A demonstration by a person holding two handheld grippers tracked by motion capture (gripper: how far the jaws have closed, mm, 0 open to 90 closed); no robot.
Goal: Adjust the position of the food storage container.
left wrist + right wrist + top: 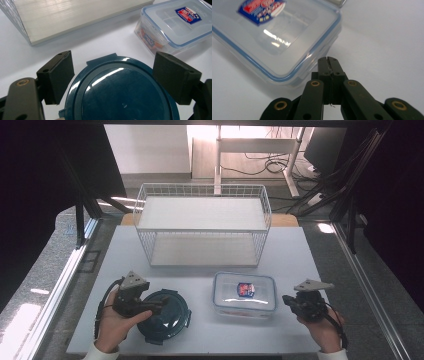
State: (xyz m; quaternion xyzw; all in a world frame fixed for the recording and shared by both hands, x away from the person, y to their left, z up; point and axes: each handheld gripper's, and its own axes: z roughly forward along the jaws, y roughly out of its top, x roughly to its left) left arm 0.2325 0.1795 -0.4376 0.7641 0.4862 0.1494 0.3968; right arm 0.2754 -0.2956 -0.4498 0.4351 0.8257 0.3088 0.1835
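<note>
Left gripper view looks along the left claw [113, 80], whose two black pads [58, 76] stand wide apart on either side of the round dark-blue lid [125, 92]; the near pad seems just clear of the lid's rim, though whether the far one touches it is hard to tell from this angle. That lid caps a round container [164, 316] lying on the white counter [210, 335], at the front left in the high view, with the left hand [117, 322] behind it. Just beyond the lid to the right sits a clear rectangular box [175, 25] with a blue-trimmed lid and a label on top, apart from the round container.

The right claw [328, 62] is clenched, its jaws pressed together on nothing, the tip just beside the box's near corner. In the high view the right hand [322, 330] holds it at the box's right. Behind both stands a white wire rack [202, 222] with two shelves.
</note>
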